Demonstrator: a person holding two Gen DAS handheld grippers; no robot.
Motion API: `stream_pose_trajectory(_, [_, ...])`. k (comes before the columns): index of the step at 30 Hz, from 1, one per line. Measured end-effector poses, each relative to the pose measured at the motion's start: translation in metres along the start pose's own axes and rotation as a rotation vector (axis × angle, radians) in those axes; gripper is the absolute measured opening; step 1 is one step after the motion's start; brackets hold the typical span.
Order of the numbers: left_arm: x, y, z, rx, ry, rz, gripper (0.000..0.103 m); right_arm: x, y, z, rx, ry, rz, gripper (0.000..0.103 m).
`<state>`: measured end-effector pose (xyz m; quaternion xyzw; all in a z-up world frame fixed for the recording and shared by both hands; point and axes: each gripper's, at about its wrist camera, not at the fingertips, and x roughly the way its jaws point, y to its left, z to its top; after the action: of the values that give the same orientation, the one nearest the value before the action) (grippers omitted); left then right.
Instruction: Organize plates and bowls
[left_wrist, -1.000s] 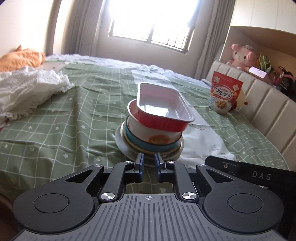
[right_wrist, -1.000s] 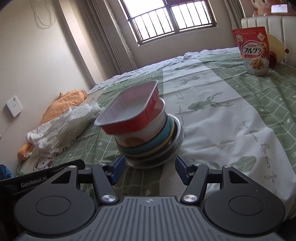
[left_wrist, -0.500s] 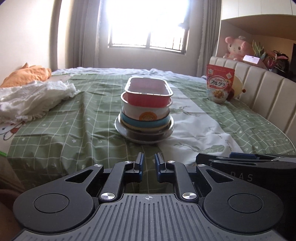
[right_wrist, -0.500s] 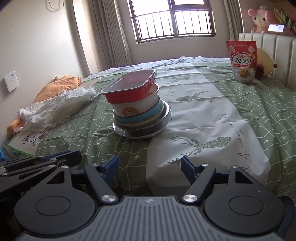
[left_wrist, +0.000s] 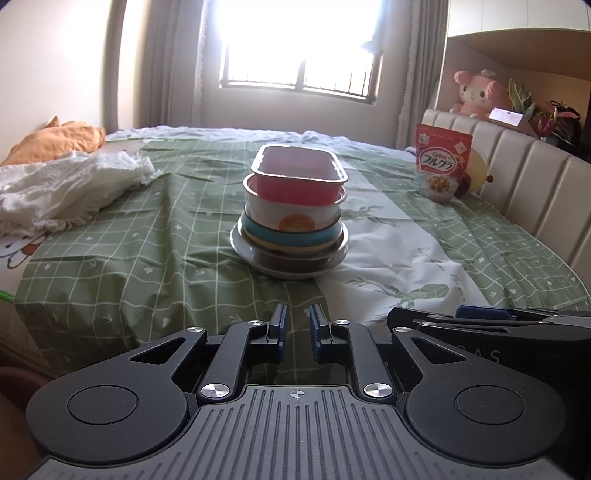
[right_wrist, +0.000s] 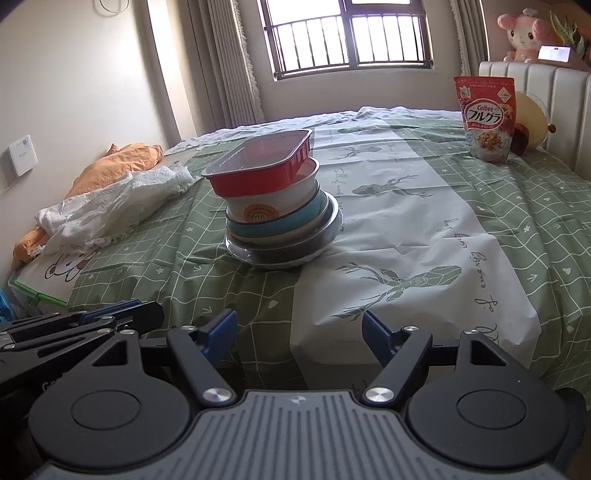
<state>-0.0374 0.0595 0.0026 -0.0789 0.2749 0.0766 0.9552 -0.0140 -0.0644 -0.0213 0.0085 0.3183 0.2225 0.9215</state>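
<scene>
"Looking across a bed (left_wrist: 110, 258) under a green checked sheet with a white printed strip down the middle."

"And on it, biggest first?"

"Lying at the left edge, a crumpled white cloth (left_wrist: 66, 184), touching an orange cloth (left_wrist: 55, 142) behind it. Then 1 stack, mid-bed, sitting half on the green, half on the white strip."

"Built how?"

"Starting at the bottom with a grey plate (left_wrist: 243, 247), widest of all. Nested in that, something dark, hard to tell what. Above it a blue bowl (left_wrist: 291, 234), then a white bowl (left_wrist: 291, 210) with an orange badge, and topped by a red tray (left_wrist: 295, 188) with a foil rim, sticking out past the bowl on 1 side. Leaning a little in the right view."

"Anything by the headboard?"

"Standing upright there, well apart from the stack, a red cereal bag (left_wrist: 441, 166). Up on the shelf behind, a pink plush (left_wrist: 478, 92)."

"Grippers?"

"Held side by side at the near edge of the bed, well short of the stack, touching nothing. Left gripper (left_wrist: 295, 314): 2 fingers drawn nearly together, only a narrow slot, nothing in it. Right gripper (right_wrist: 298, 318): fingers spread wide, holding nothing."
</scene>
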Motion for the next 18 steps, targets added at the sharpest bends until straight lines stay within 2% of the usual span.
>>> stream_pose_trajectory(18, [0.0004,-0.0020,-0.0008,-0.005,0.005,-0.002,0.016,0.0018,0.0002,-0.0014,0.001,0.009,0.008,0.075])
